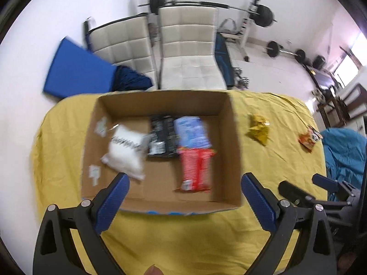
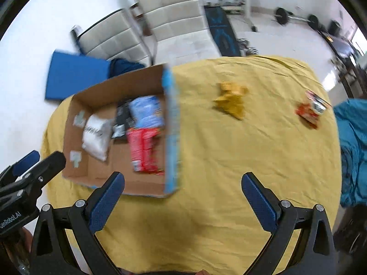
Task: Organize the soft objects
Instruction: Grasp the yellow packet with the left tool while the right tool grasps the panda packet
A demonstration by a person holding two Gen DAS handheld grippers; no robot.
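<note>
An open cardboard box (image 1: 234,142) (image 2: 172,137) sits on the yellow cloth. It holds a white pouch (image 1: 126,151) (image 2: 96,135), a black packet (image 1: 160,137) (image 2: 121,119), a light blue packet (image 1: 191,133) (image 2: 146,110) and a red packet (image 1: 197,169) (image 2: 144,151). A yellow packet (image 1: 258,130) (image 2: 231,102) and an orange-red packet (image 1: 308,138) (image 2: 312,110) lie on the cloth to the right of the box. My left gripper (image 1: 184,181) is open and empty above the box's near edge. My right gripper (image 2: 182,181) is open and empty, near the box's right corner.
The yellow cloth (image 1: 183,240) (image 2: 229,171) covers the table. Two white chairs (image 1: 188,45) stand behind it, with a blue mat (image 1: 75,68) at the left and a weight bench (image 1: 247,23) beyond. A teal cloth (image 2: 353,151) lies at the right edge.
</note>
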